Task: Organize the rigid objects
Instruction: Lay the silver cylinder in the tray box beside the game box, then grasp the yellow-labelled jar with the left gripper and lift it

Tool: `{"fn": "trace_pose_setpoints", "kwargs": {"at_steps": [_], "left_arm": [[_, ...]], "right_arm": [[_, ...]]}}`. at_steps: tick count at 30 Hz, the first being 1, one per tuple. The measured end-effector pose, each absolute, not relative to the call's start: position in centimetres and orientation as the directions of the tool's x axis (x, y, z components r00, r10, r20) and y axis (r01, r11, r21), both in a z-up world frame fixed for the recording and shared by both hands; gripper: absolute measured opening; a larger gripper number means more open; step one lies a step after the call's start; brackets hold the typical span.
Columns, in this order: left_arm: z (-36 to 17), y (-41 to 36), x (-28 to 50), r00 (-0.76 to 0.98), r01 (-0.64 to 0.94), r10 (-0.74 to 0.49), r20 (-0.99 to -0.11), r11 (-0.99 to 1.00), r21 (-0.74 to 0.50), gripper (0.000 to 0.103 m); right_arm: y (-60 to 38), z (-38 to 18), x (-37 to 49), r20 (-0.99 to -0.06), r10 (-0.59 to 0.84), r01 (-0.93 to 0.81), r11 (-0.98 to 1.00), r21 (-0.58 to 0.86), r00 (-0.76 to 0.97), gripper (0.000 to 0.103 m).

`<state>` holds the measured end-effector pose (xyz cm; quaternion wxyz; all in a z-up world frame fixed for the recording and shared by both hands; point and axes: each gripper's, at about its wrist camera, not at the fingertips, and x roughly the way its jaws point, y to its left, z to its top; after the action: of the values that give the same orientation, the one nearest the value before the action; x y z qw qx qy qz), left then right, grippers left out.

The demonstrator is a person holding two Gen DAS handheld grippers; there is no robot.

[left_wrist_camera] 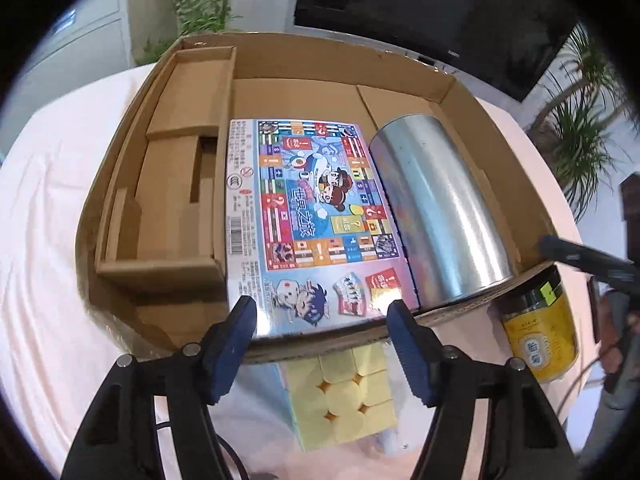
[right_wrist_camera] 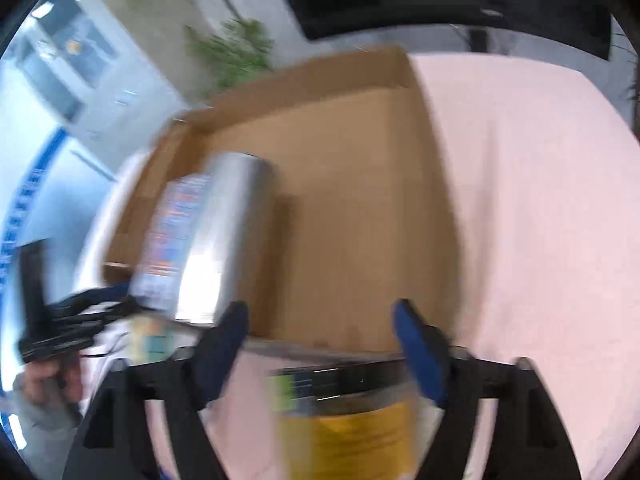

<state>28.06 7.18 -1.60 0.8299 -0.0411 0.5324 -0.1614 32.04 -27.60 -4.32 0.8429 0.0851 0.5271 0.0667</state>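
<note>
A cardboard box (left_wrist_camera: 304, 56) on a pink cloth holds a colourful board-game box (left_wrist_camera: 312, 208) and a silver tin can (left_wrist_camera: 436, 208) lying on its side. My left gripper (left_wrist_camera: 322, 320) is open and empty above the box's near wall, with a pale yellow puzzle cube (left_wrist_camera: 348, 396) below it on the cloth. A yellow jar with a dark lid (left_wrist_camera: 540, 328) stands right of the box. In the blurred right wrist view my right gripper (right_wrist_camera: 322, 326) is open above that jar (right_wrist_camera: 352, 428), not touching it. The can (right_wrist_camera: 224, 240) and box (right_wrist_camera: 360, 208) show there too.
A folded cardboard insert (left_wrist_camera: 176, 184) fills the box's left side. Potted plants (left_wrist_camera: 580, 128) and a dark screen (left_wrist_camera: 440, 8) stand behind the table. The left gripper and the hand holding it (right_wrist_camera: 52, 336) show at the right wrist view's left edge.
</note>
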Motion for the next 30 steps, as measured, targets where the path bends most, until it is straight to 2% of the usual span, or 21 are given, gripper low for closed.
{"fn": "trace_pose_setpoints", "kwargs": {"at_steps": [1, 2, 6, 9, 10, 12, 13, 14, 15, 16, 18, 20, 24, 26, 30], "left_arm": [[-1.4, 7.4, 27.9, 0.382, 0.206, -0.319, -0.867, 0.944, -0.256, 0.065], [-1.4, 7.6, 27.9, 0.379, 0.198, -0.321, -0.868, 0.944, -0.263, 0.065], [-1.7, 7.3, 27.2, 0.364, 0.210, -0.297, -0.883, 0.950, -0.233, 0.065], [-1.8, 6.4, 27.6, 0.368, 0.195, -0.295, -0.882, 0.952, -0.237, 0.065], [-1.5, 6.2, 27.9, 0.385, 0.182, -0.285, -0.878, 0.956, -0.231, 0.066], [-0.6, 6.8, 27.9, 0.439, 0.130, -0.259, -0.860, 0.966, -0.225, 0.066], [0.2, 7.2, 27.5, 0.480, 0.109, -0.254, -0.840, 0.967, -0.230, 0.068], [1.0, 7.5, 26.8, 0.523, 0.097, -0.248, -0.815, 0.968, -0.233, 0.071], [1.9, 7.7, 25.6, 0.574, 0.090, -0.242, -0.782, 0.968, -0.234, 0.080], [2.4, 7.7, 24.5, 0.599, 0.087, -0.241, -0.763, 0.967, -0.238, 0.083], [2.9, 6.7, 22.2, 0.597, 0.127, -0.282, -0.751, 0.958, -0.258, 0.083], [2.5, 5.4, 20.7, 0.548, 0.176, -0.338, -0.765, 0.941, -0.289, 0.083], [1.0, 3.0, 18.7, 0.455, 0.210, -0.410, -0.790, 0.912, -0.352, 0.083], [0.1, 2.1, 18.4, 0.383, 0.230, -0.499, -0.777, 0.866, -0.443, 0.083], [-2.2, 0.7, 19.8, 0.245, 0.236, -0.628, -0.738, 0.778, -0.583, 0.083]], "right_arm": [[-28.1, -5.0, 32.1, -0.889, 0.157, -0.009, 0.985, 0.170, 0.430, 0.036], [-28.4, -5.4, 32.0, -0.898, 0.105, -0.003, 0.993, 0.114, 0.426, 0.025], [-29.1, -5.7, 32.3, -0.902, 0.060, 0.013, 0.997, 0.073, 0.428, 0.017], [-28.8, -5.6, 31.7, -0.900, 0.052, -0.003, 0.998, 0.056, 0.432, 0.019], [-28.8, -5.1, 31.2, -0.895, 0.072, -0.009, 0.997, 0.076, 0.441, 0.024], [-25.9, -3.2, 31.3, -0.869, 0.132, -0.016, 0.990, 0.141, 0.477, 0.054], [-26.0, -2.3, 30.4, -0.847, 0.173, -0.028, 0.983, 0.184, 0.503, 0.077], [-26.2, -1.0, 28.2, -0.805, 0.233, -0.047, 0.968, 0.248, 0.546, 0.081], [-26.4, -0.6, 27.5, -0.799, 0.246, -0.053, 0.964, 0.260, 0.549, 0.081], [-26.3, -0.4, 26.1, -0.795, 0.271, -0.069, 0.958, 0.280, 0.542, 0.079], [-26.0, -0.7, 23.3, -0.813, 0.287, -0.100, 0.956, 0.275, 0.506, 0.070], [-25.8, -2.2, 21.4, -0.846, 0.250, -0.059, 0.966, 0.252, 0.471, 0.056], [-26.0, -3.0, 20.1, -0.856, 0.235, -0.055, 0.970, 0.237, 0.460, 0.052], [-24.8, -2.5, 20.1, -0.855, 0.259, -0.085, 0.965, 0.248, 0.450, 0.049], [-21.0, -2.9, 18.5, -0.832, 0.411, -0.233, 0.909, 0.345, 0.372, 0.049]]}}
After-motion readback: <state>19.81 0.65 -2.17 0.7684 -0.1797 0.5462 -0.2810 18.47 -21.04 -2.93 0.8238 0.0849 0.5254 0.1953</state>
